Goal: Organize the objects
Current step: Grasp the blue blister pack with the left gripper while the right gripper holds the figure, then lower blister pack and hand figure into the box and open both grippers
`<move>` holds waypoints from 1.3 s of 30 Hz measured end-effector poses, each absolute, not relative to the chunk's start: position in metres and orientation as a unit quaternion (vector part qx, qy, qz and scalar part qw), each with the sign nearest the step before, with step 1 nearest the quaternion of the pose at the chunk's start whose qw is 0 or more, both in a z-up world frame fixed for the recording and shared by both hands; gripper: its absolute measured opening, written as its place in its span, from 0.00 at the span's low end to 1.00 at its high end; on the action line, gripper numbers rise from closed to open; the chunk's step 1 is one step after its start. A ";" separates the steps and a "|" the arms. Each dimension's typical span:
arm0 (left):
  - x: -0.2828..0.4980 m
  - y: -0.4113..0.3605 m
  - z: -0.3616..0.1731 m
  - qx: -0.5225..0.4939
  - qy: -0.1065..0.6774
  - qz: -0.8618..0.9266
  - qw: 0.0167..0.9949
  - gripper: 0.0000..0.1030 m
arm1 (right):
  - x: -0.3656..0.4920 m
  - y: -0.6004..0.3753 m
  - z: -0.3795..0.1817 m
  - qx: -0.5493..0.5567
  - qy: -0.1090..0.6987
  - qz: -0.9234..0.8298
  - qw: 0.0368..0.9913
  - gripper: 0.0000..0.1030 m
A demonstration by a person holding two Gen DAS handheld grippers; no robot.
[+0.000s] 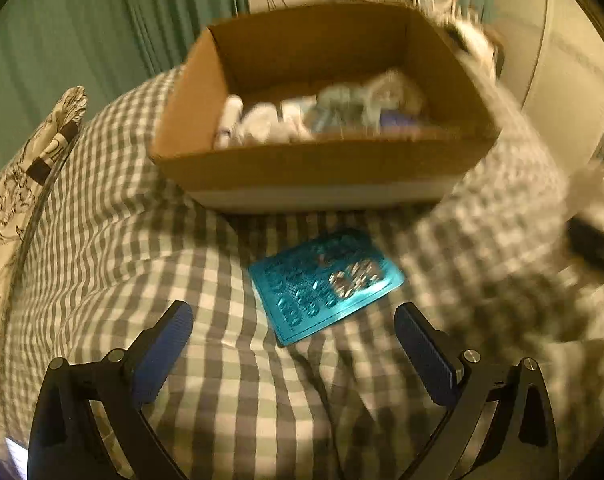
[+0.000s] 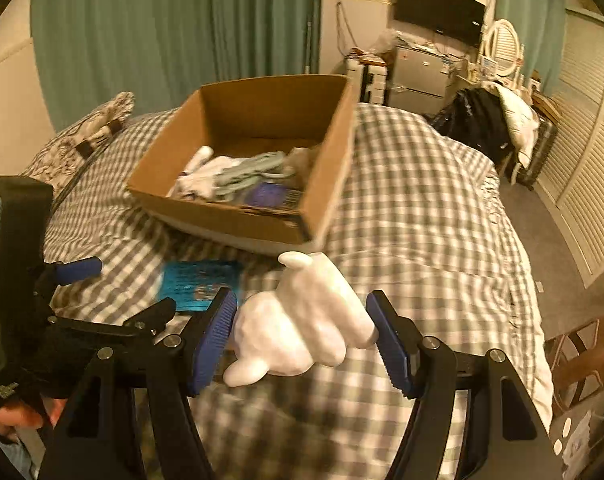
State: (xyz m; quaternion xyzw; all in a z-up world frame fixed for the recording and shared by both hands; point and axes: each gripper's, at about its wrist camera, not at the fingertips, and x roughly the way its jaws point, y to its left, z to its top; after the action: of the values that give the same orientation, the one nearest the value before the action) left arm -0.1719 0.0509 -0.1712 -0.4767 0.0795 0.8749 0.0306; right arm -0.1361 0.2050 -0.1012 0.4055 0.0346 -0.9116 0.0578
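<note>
Both my wrist cams sat low over the bed (image 1: 102, 208), facing the cardboard box (image 1: 302, 168) (image 2: 238, 216); both caught it up close.

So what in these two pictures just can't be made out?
- Things inside the cardboard box: blurred in the left wrist view, partly hidden by its wall in the right.
- Print on the teal card: blurred.
- Whether the right gripper actually pinches the white figurine.

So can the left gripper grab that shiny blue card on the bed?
Probably yes. The left gripper is open and empty, and the blue card lies flat on the checkered blanket just ahead, with nothing between them.
</note>
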 end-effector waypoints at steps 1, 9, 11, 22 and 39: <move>-0.174 0.053 -0.179 -0.485 0.090 0.869 0.027 0.97 | -0.137 0.211 -0.102 0.406 0.030 -0.912 0.057 0.65; -0.190 0.077 -0.205 -0.495 0.161 0.853 0.033 0.91 | -0.143 0.226 -0.119 0.421 0.003 -0.904 0.071 0.65; -0.195 0.081 -0.209 -0.493 0.174 0.852 0.035 0.91 | -0.145 0.226 -0.123 0.424 0.001 -0.903 0.076 0.65; -0.175 0.084 -0.186 -0.466 0.177 0.861 0.100 0.21 | -0.138 0.220 -0.123 0.425 0.000 -0.902 0.076 0.65; -0.116 0.052 -0.055 -0.393 0.060 0.908 0.136 0.06 | -0.083 0.199 -0.048 0.367 0.012 -0.924 0.106 0.65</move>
State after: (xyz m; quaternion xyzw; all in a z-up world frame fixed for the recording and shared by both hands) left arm -0.1157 0.0517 -0.0549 -0.3926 0.0598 0.9076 0.1361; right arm -0.0832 0.1989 -0.0483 0.3674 0.0116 -0.9239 0.1062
